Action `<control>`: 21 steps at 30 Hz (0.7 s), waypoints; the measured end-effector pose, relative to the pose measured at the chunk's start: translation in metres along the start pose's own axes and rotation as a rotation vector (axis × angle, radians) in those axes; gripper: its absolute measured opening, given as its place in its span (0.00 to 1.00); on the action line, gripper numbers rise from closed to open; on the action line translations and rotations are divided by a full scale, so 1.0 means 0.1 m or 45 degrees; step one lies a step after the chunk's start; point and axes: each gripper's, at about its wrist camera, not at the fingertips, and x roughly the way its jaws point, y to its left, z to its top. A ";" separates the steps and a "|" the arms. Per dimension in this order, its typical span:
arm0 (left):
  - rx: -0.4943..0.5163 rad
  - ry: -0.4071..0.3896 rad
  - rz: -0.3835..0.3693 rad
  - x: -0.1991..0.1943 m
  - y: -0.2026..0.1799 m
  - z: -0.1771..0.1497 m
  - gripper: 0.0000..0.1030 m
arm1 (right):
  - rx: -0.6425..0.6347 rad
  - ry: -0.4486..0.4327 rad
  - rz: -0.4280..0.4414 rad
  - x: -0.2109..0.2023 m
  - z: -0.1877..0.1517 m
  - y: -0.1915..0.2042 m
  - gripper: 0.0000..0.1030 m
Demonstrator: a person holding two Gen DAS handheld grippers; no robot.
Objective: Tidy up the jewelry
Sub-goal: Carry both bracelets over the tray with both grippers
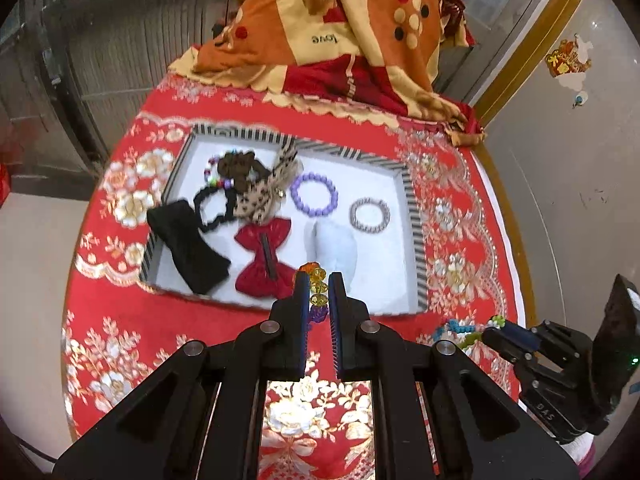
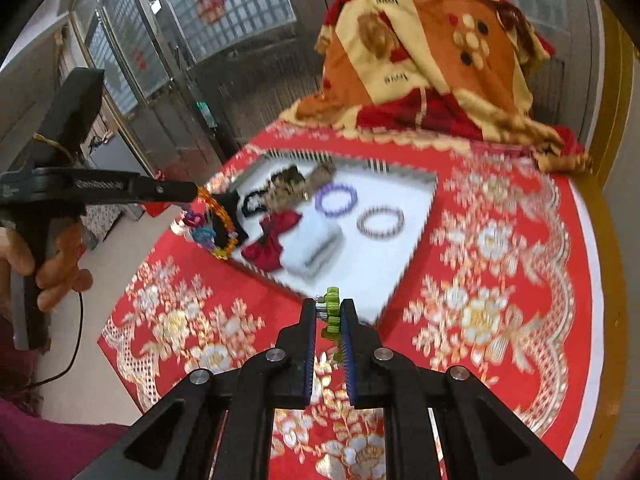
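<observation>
Left gripper: I have it clamped on the amber bead bracelet — hanging before the striped tray.
Right gripper: pinched on my green bead bracelet — above the red tablecloth.

"love" upside down on the orange blanket; "DAS" on the right gripper
</observation>
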 end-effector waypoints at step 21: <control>0.085 0.008 0.057 0.33 -0.05 0.54 0.08 | -0.011 0.030 -0.014 0.46 0.50 0.11 0.11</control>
